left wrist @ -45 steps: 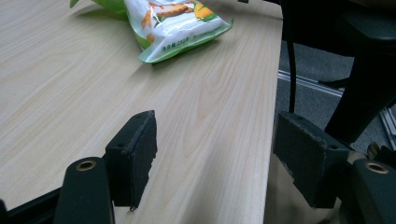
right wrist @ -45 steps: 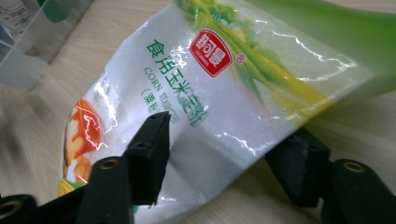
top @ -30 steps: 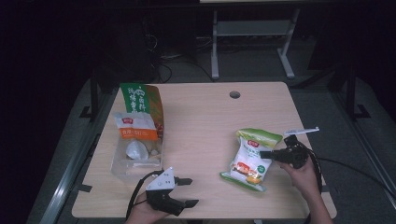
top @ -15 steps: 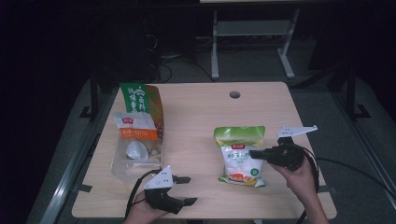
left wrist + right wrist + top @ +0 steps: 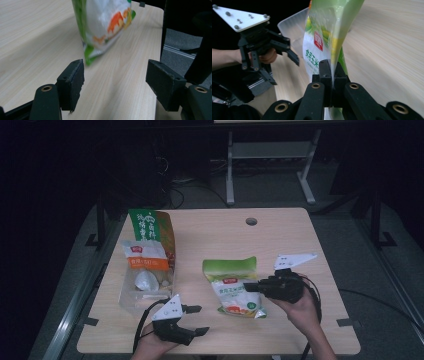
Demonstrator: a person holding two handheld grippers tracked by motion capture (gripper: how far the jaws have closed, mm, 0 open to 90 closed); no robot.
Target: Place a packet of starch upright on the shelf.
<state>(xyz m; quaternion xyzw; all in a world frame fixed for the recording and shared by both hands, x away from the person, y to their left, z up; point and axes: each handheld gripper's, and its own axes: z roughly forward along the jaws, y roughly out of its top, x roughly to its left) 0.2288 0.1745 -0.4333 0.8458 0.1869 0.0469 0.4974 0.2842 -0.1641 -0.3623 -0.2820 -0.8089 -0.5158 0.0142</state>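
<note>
A green-and-white food bag (image 5: pixel 231 287) hangs over the middle of the wooden table (image 5: pixel 280 240), with its lower end near the tabletop. My right gripper (image 5: pixel 251 287) is shut on the bag's right edge; in the right gripper view the bag (image 5: pixel 324 37) rises from between the closed jaws of that gripper (image 5: pixel 332 72). At the table's front edge my left gripper (image 5: pixel 196 320) is open with nothing between its fingers. In the left gripper view the bag (image 5: pixel 105 22) shows blurred beyond the open gripper (image 5: pixel 115 82).
A clear plastic tub (image 5: pixel 131 300) at the table's left holds a tall green bag (image 5: pixel 147 227), an orange-and-white pack (image 5: pixel 145 257) and a small white item. The table has a cable hole (image 5: pixel 251 221) at the back. The right gripper view shows the tub (image 5: pixel 294 27) behind the left gripper (image 5: pixel 287 57).
My right gripper has lifted the green-and-white bag off the table and carried it leftward, toward the middle. The left gripper has stayed in place.
</note>
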